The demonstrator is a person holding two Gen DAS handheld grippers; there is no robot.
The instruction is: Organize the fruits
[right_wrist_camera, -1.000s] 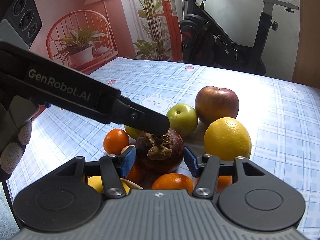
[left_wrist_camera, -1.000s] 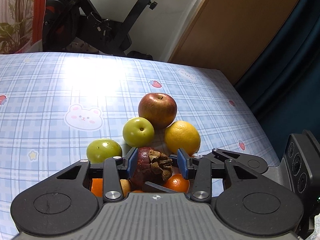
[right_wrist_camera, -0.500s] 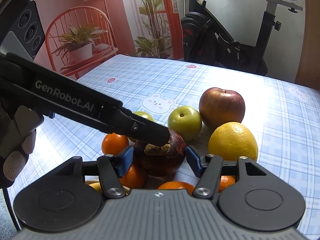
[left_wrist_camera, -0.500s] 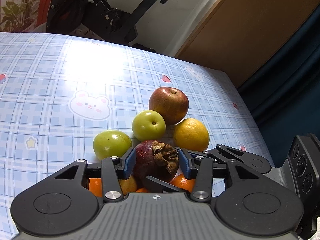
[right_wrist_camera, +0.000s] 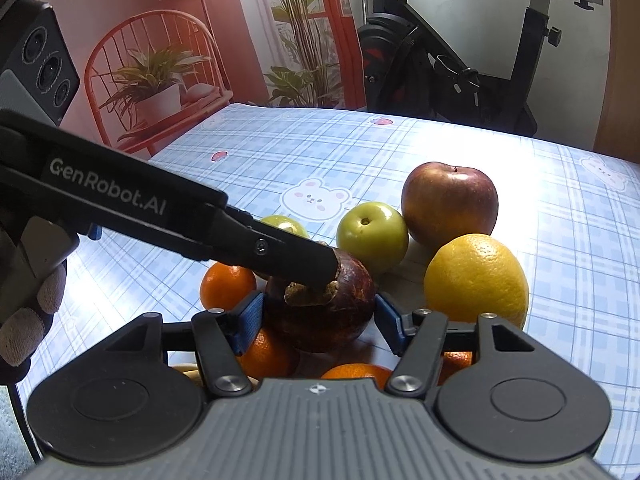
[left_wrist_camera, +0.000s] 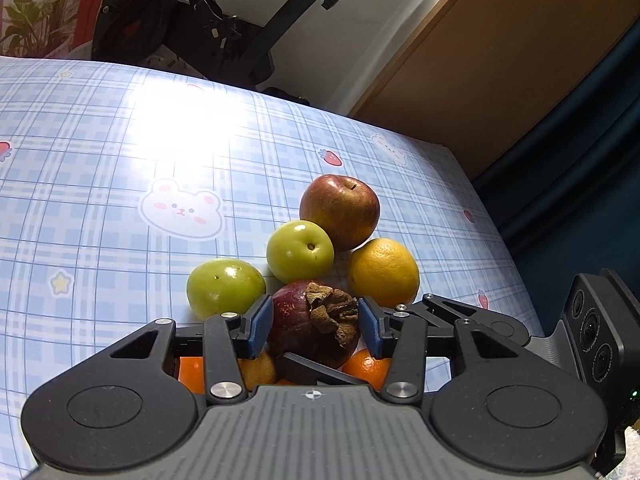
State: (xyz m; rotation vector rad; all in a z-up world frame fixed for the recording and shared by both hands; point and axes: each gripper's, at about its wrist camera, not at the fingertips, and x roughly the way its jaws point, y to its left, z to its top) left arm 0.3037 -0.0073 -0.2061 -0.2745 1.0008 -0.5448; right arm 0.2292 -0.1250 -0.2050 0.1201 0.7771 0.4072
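In the left wrist view, the left gripper (left_wrist_camera: 316, 322) had its blue pads at either flank of a dark purple mangosteen (left_wrist_camera: 314, 330), the left pad touching the skin and the right one close against its dry brown cap. The mangosteen sat on top of a heap of small oranges (left_wrist_camera: 366, 366) on the blue checked tablecloth (left_wrist_camera: 120, 152). Just beyond stood two green apples (left_wrist_camera: 300, 251), a red apple (left_wrist_camera: 339, 211) and a large orange (left_wrist_camera: 383, 272), all bunched together.

In the right wrist view, the right gripper (right_wrist_camera: 318, 322) straddled the same mangosteen (right_wrist_camera: 320, 316); its left pad met the fruit, while a sliver of gap showed at the right pad, so I could not tell whether it gripped. A finger of the left gripper (right_wrist_camera: 296, 258) reached across and pressed on the fruit's top. An exercise bike (right_wrist_camera: 452, 68) stood behind the table.
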